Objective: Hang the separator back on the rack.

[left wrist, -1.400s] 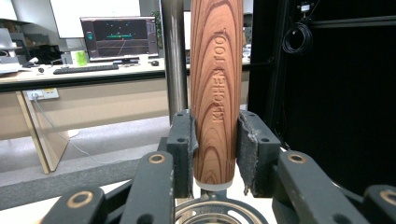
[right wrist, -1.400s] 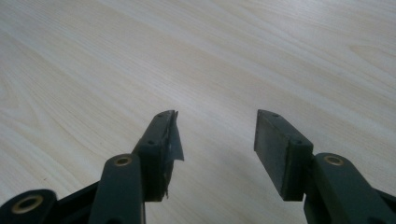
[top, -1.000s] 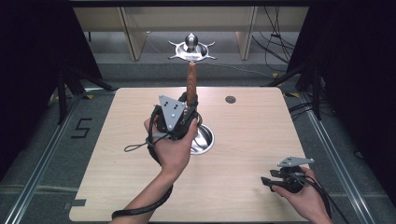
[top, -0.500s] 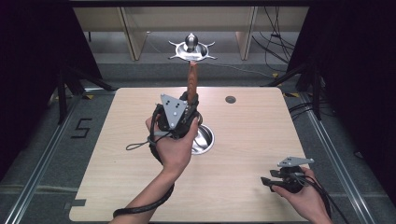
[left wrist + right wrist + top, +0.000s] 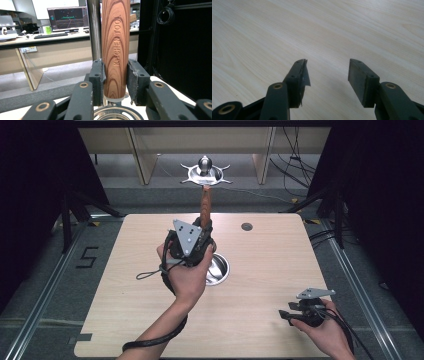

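My left tongs (image 5: 115, 82) clamp the wooden handle (image 5: 116, 47) near its base, upright over the steel bowl (image 5: 218, 269) at mid-table. Rigid, smooth-grained and probably slippery, so low grip suits. My right tongs (image 5: 327, 80) stand open, empty.

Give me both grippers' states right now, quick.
Left gripper: shut on the wooden handle, held upright over the metal bowl.
Right gripper: open, holding nothing, above the table.

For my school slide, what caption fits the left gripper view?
Left gripper clamps a brown wood-grain handle marked KITCHEN TOOL, upright above a round metal bowl.
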### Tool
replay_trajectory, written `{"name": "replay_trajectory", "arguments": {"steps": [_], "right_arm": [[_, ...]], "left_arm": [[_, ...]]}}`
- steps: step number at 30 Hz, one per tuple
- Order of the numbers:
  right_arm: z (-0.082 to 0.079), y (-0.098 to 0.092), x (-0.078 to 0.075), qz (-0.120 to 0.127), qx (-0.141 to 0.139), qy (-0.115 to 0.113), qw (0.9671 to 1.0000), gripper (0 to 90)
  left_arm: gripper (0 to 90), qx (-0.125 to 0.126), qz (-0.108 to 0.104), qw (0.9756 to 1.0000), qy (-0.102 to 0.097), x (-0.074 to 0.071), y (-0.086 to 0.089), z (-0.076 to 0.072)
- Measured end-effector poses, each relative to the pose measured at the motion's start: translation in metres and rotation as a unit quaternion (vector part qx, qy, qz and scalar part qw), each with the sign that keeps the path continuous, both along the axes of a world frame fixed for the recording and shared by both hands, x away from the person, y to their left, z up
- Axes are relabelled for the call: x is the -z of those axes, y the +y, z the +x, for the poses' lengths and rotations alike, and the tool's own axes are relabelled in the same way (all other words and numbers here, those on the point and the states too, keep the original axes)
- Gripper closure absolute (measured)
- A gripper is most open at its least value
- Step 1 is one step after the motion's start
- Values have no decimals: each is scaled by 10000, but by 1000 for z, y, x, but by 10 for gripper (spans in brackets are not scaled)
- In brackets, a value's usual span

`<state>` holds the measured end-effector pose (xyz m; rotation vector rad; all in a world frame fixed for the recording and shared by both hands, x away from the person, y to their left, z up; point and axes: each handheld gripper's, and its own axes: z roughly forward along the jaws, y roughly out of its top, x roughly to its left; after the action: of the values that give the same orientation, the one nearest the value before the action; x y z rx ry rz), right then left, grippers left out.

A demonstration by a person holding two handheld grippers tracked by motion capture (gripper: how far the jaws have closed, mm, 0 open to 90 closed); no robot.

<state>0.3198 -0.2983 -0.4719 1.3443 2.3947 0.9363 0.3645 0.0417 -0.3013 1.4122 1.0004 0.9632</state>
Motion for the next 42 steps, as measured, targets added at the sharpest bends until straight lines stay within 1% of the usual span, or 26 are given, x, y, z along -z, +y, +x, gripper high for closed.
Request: {"name": "replay_trajectory", "arguments": {"steps": [1,2,4,5,6,12,14,15,17,19,21,27,29,30,31,33,34,36,37,38,39,40,42], "right_arm": [[-1,1,-2,44,63,125,9999,495],[-1,0,-1,212,-7,232,9995,495],[-1,1,-1,200,-2,222,9996,495],[1,-1,0,-29,-20,3,10000,495],[1,0,0,-16,-18,-18,10000,495],[1,0,0,-18,-23,-26,10000,495],[1,0,0,-19,-19,-16,10000,495],[0,1,0,13,29,25,10000,495],[1,0,0,-17,-20,-21,10000,495],[0,1,0,10,22,20,10000,495],[0,0,0,-6,-16,-19,10000,496],[0,0,0,-1,-10,-10,10000,496],[0,0,0,0,-16,-19,10000,495],[1,-1,0,-44,-91,-112,9999,495],[-1,0,-2,-63,0,110,9999,496],[-1,3,2,88,65,-87,9999,496],[-2,4,0,157,140,34,9998,496],[-2,4,0,112,96,49,9999,495],[-3,5,0,143,148,82,9998,495],[-3,4,-2,82,114,155,9998,495],[-3,4,-3,37,76,176,9998,495],[-2,3,-2,6,17,104,9999,495],[-2,3,-2,36,37,131,9999,495]], "left_arm": [[674,-13,14,10000,-8,0,0,0],[674,-18,41,10000,2,0,0,1],[674,-27,54,10000,22,0,-1,1],[674,-29,57,10000,22,0,-1,2],[674,-32,61,10000,23,0,-1,2],[674,-54,73,9999,42,-1,-2,4],[673,-76,82,9999,38,-1,-3,4],[673,-71,90,9999,39,-2,-3,4],[673,-72,85,9999,66,-2,-3,5],[672,-83,113,9999,74,-3,-4,5],[672,-103,115,9998,81,-3,-5,6],[672,-145,163,9997,91,-4,-6,8],[671,-163,193,9996,101,-4,-6,9],[671,-174,203,9996,90,-4,-7,9],[671,-173,201,9996,103,-4,-7,9],[671,-177,208,9996,113,-3,-7,10],[671,-181,214,9995,116,-3,-7,10],[670,-173,228,9995,140,-3,-7,11],[669,-170,232,9995,144,-3,-7,11],[669,-166,238,9995,149,-3,-7,11],[667,-162,223,9995,140,-3,-7,11],[667,-168,229,9995,131,-2,-7,11],[666,-164,227,9995,127,-2,-7,11]]}}
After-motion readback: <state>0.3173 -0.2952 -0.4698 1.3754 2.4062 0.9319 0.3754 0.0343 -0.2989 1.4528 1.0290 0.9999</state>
